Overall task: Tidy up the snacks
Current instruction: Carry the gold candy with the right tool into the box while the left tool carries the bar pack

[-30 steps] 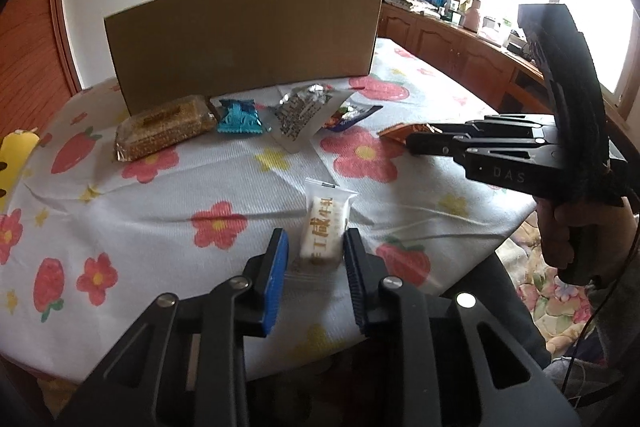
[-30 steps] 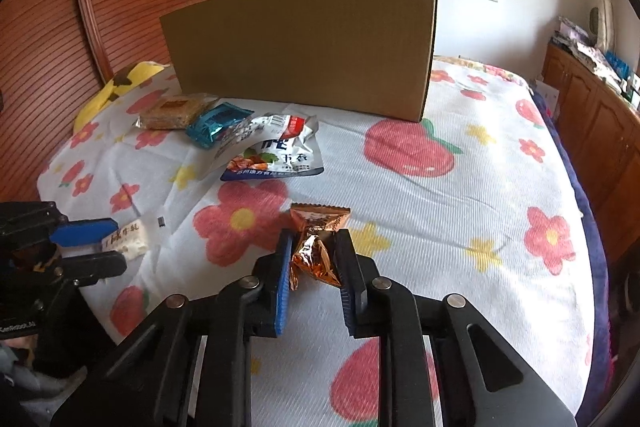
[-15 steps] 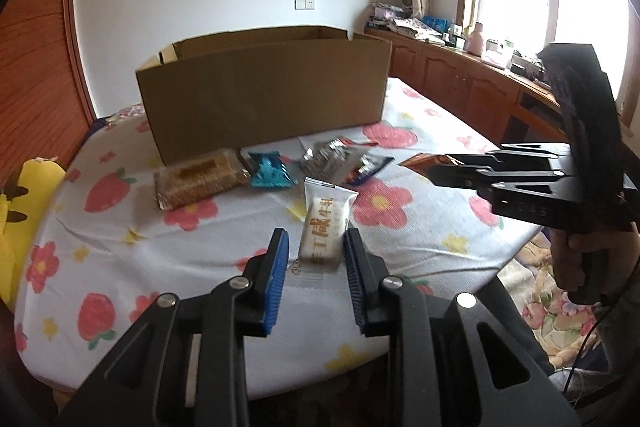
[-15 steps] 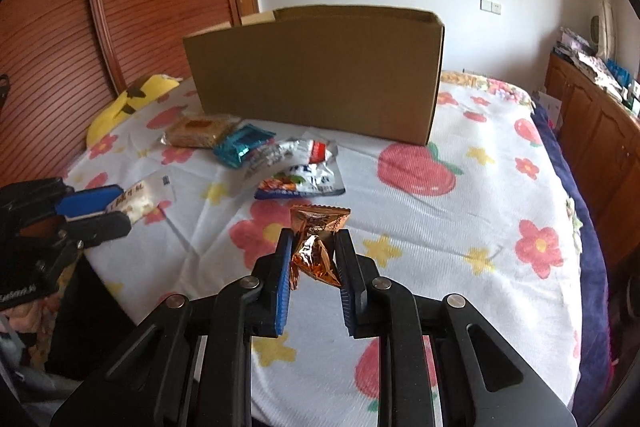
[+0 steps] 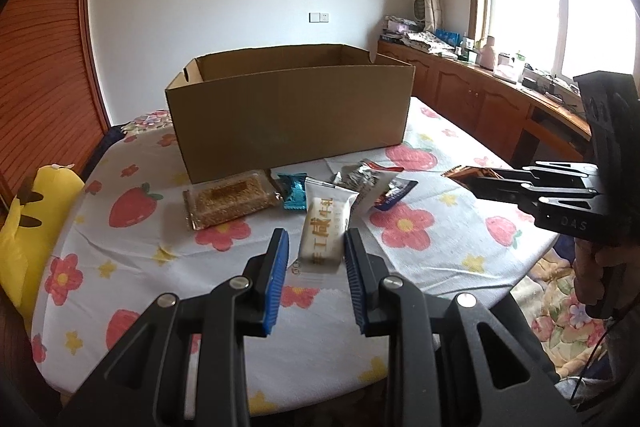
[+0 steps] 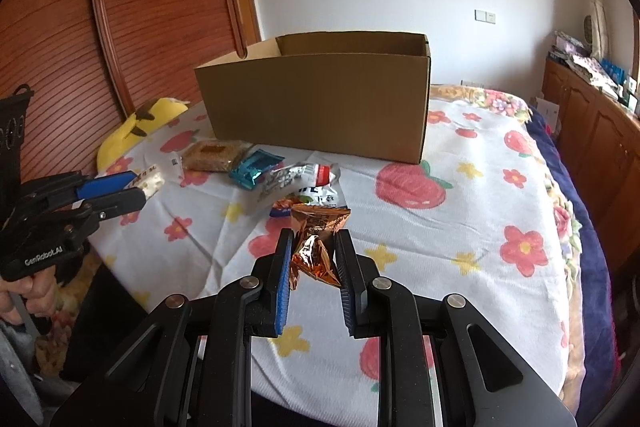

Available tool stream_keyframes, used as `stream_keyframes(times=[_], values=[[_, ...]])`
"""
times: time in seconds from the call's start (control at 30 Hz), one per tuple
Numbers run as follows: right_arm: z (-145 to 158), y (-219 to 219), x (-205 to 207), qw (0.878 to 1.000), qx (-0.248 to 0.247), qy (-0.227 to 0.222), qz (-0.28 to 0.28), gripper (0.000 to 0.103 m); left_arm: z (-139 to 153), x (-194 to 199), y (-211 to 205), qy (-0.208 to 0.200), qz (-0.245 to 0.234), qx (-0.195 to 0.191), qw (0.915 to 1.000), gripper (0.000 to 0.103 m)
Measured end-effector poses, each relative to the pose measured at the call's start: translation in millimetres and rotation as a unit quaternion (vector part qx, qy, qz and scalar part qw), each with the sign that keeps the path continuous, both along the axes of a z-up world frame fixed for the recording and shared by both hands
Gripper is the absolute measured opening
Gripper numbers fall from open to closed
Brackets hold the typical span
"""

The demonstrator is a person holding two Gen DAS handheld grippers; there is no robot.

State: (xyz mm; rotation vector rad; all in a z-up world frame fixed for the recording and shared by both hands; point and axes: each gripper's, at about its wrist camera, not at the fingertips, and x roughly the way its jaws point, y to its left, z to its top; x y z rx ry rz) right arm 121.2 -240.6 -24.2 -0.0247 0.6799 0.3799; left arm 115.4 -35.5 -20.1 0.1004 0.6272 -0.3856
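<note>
My left gripper (image 5: pixel 315 251) is shut on a white snack packet with gold lettering (image 5: pixel 326 231), held in the air above the table. My right gripper (image 6: pixel 312 247) is shut on a crinkled orange foil packet (image 6: pixel 316 239), also lifted clear of the cloth. Each gripper shows in the other's view: the right gripper (image 5: pixel 480 183) at the right, the left gripper (image 6: pixel 138 191) at the left. An open cardboard box (image 5: pixel 288 115) stands at the back of the table. In front of it lie a brown cereal bar (image 5: pixel 230 199), a teal packet (image 5: pixel 294 191) and a silver pouch (image 5: pixel 368 181).
The table has a white cloth with flowers and strawberries (image 6: pixel 480 211). A yellow plush toy (image 5: pixel 28 227) lies at its left edge. Wooden cabinets (image 5: pixel 480 99) with clutter run under the window on the right. A hand (image 6: pixel 24 291) grips the left tool.
Both grippers have risen with their packets, so the box's open top now shows. The snacks on the cloth have not moved.
</note>
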Motion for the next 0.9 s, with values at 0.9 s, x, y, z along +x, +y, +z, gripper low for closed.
stream_keyframes(times=[0.9], values=[[60.2, 17.6, 72.7, 0.997, -0.014, -0.071, 0.022, 0.019, 44.4, 93.8, 12.8, -0.061, 0.006, -0.028, 0.9978, 0.026]])
